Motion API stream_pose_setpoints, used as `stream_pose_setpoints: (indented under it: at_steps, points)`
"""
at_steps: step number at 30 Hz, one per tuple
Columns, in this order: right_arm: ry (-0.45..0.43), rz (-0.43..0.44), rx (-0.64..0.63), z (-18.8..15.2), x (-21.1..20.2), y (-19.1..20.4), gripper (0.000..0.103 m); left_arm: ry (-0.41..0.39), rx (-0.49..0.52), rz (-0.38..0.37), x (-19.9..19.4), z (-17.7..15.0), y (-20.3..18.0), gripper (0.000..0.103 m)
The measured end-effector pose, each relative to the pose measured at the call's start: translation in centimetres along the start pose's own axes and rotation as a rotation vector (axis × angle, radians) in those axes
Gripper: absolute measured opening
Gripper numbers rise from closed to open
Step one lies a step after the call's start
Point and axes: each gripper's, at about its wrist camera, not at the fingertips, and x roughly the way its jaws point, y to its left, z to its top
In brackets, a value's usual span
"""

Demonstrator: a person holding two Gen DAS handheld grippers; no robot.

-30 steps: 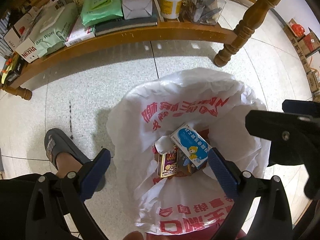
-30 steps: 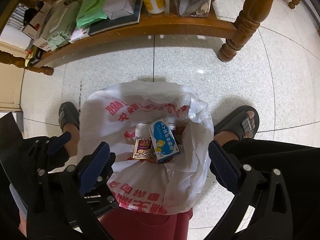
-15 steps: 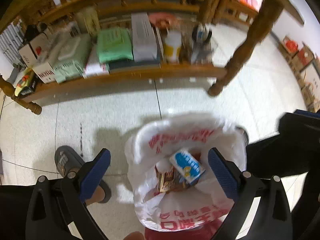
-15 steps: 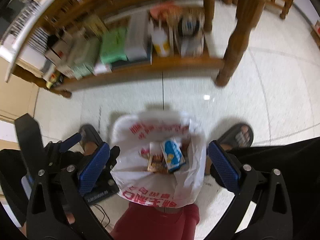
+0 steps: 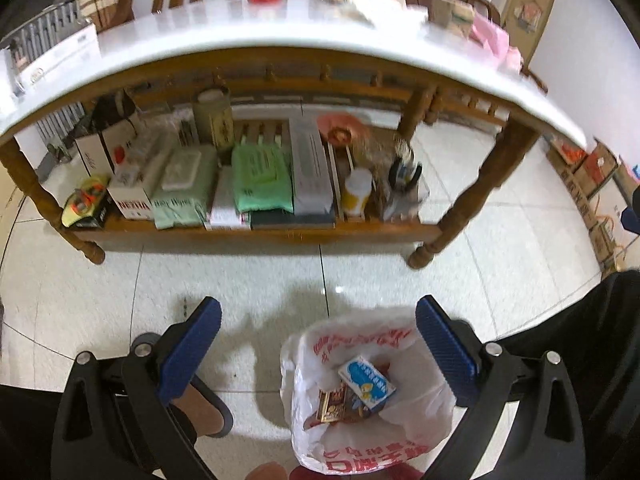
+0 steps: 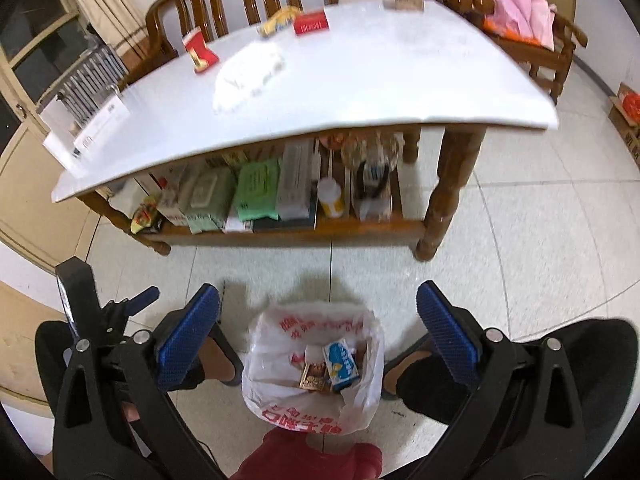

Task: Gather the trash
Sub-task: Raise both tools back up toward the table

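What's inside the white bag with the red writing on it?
The white bag holds a blue and white box, a small brown and gold packet beside it, and a white scrap. Whatever lies deeper is covered by these and the bag's folds.

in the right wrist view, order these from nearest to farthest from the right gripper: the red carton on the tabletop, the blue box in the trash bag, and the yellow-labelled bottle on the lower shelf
From the right gripper:
1. Blue box, in the trash bag just below the open fingers.
2. Yellow-labelled bottle, on the lower shelf under the table, ahead.
3. Red carton, standing on the white tabletop, far back on the left.
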Motion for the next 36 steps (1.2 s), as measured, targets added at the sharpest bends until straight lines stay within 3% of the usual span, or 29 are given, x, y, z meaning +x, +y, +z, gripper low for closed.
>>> stream_pose_setpoints:
  at_steps: [12,20,28,36]
  points:
    - [-0.08,-0.008,-0.121,4.2,-3.9,3.3,0.096,-0.154,-0.016,0.021,-6.5,6.0,1.4,0.095]
    - [-0.115,-0.02,-0.205,8.5,-3.7,6.5,0.096,-0.24,-0.037,0.074,-8.8,13.6,2.4,0.095]
    - [-0.13,-0.044,-0.245,13.6,-1.5,8.7,0.096,-0.268,-0.09,0.077,-8.1,21.8,4.1,0.095]
    - [-0.097,-0.077,-0.251,17.6,3.0,9.7,0.096,-0.257,-0.094,0.142,-5.1,28.1,5.0,0.095]
